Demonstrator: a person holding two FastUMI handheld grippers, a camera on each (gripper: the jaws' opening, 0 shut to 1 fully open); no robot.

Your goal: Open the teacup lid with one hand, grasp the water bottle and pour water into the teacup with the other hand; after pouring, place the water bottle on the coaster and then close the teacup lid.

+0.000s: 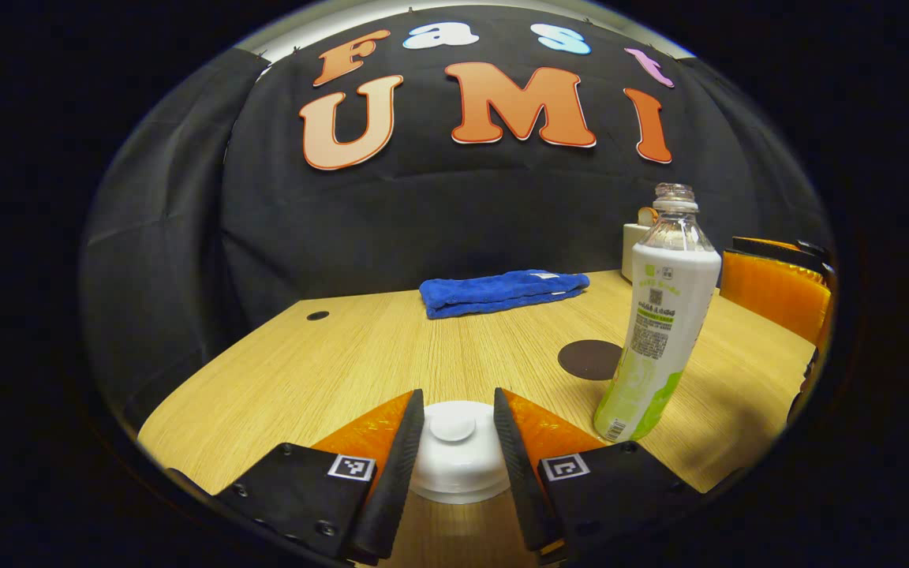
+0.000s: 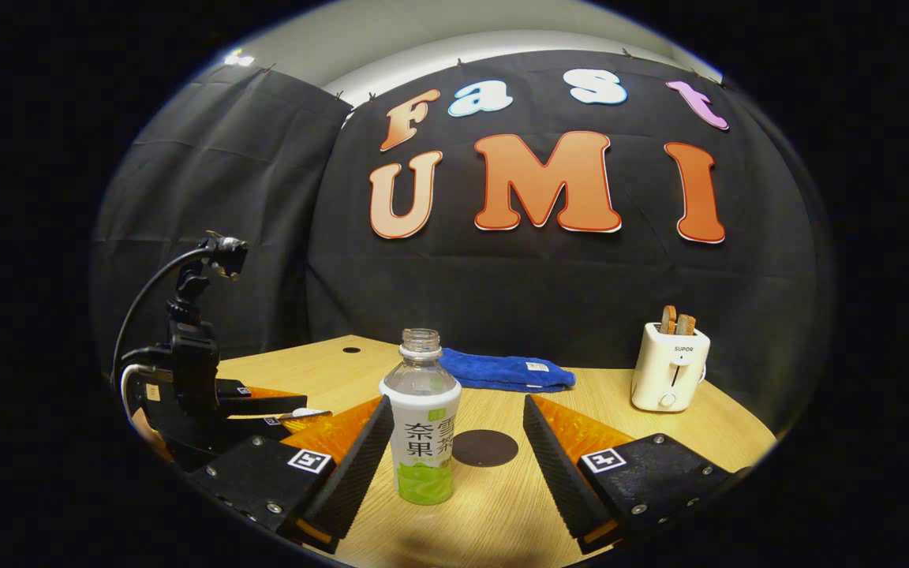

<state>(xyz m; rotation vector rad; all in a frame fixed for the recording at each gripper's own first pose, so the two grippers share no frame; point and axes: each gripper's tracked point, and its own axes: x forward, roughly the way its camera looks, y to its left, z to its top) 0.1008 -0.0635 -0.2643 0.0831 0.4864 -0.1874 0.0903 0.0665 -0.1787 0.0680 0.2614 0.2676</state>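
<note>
Left gripper view: the left tool (image 1: 458,442) has its fingers just beside the white teacup lid (image 1: 454,450), whether pressing I cannot tell, probably to lift it. The right tool (image 2: 454,457) stands apart around the uncapped water bottle (image 2: 421,418), the coaster (image 2: 484,447) waiting behind on the worktop (image 2: 502,513).

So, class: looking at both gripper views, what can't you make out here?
- Teacup under the white lid: left gripper view, hidden by the lid and the fingers.
- Water level in the bottle: right gripper view, its label covers it.
- Toaster: left gripper view, mostly behind the bottle.
</note>
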